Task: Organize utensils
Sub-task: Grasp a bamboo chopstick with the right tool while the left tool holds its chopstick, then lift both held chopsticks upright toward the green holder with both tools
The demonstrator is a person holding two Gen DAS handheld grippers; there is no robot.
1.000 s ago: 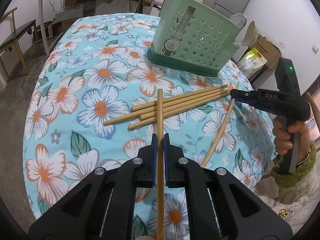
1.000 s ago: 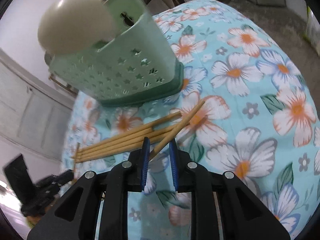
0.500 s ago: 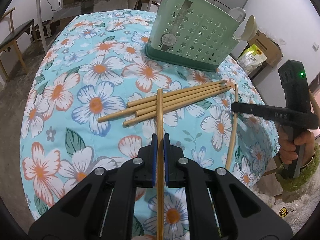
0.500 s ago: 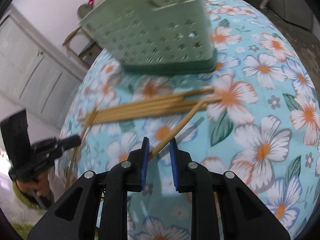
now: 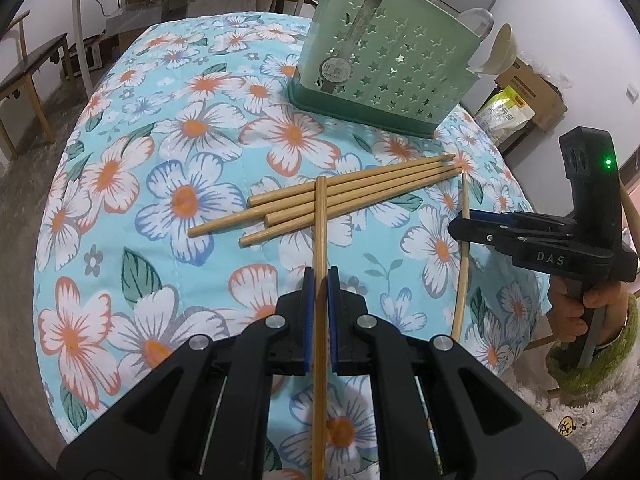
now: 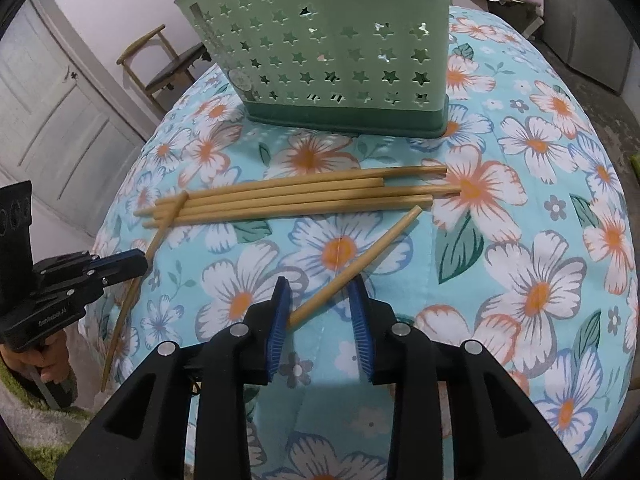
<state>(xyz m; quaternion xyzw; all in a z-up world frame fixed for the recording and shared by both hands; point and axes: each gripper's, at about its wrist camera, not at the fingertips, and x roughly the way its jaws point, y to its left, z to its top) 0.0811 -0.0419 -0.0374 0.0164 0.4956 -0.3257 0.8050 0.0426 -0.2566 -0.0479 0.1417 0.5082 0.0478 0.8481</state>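
The left gripper [image 5: 319, 280] pinches one chopstick [image 5: 320, 240] firmly; its far end rests across the bundle [image 5: 336, 196] of four chopsticks on the floral cloth [image 5: 180, 200]. The right gripper [image 6: 320, 308] has its jaws opening, and a loose chopstick [image 6: 360, 264] lies slanted between them on the cloth. Its near end touches the left pad, but the other pad stands apart from it, so I judge it is not gripped now.

The green holder [image 6: 332, 52] stands behind the bundle, with spoons already in it.

To do this step well, the right gripper should first line up with the loose chopstick, so that both pads meet its sides squarely. A slanted stick can roll or turn out when the jaws close. It is better to take it a little away from the end. The left gripper should lift its chopstick straight up before moving, otherwise it can drag the bundle. After that, each stick goes into the holder tip down, one at a time.
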